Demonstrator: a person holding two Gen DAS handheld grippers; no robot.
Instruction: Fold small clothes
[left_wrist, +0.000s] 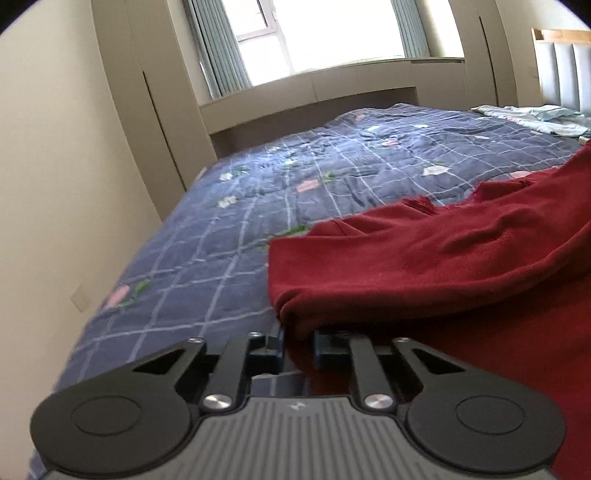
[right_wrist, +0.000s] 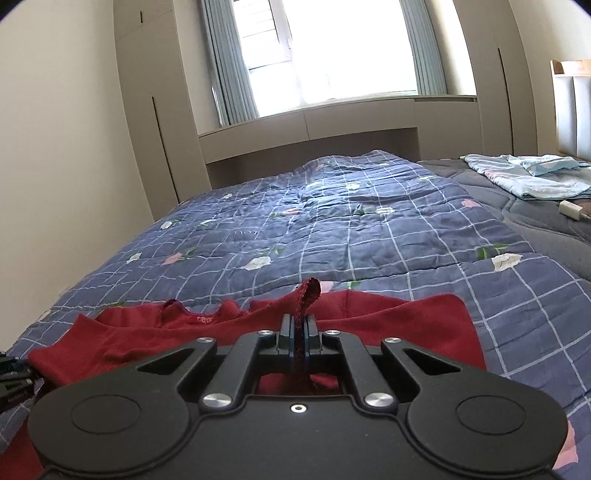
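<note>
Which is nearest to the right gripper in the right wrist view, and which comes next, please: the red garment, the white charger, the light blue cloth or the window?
From the right gripper:
1. Red garment, pinched between its fingers.
2. White charger, on the bed to the right.
3. Light blue cloth, just beyond the charger, far right.
4. Window, on the far wall.

Both views ride low on hand-held grippers, close above a bed, and look forward along the fingers towards the window (right_wrist: 332, 55) at the far side. The left wrist camera sits tilted (the room leans in its picture), with the red garment (left_wrist: 424, 258) filling its right side, very near. The right wrist camera sits level. Both views share the blue checked quilt (right_wrist: 332, 229), the window and the headboard (left_wrist: 565, 70).
</note>
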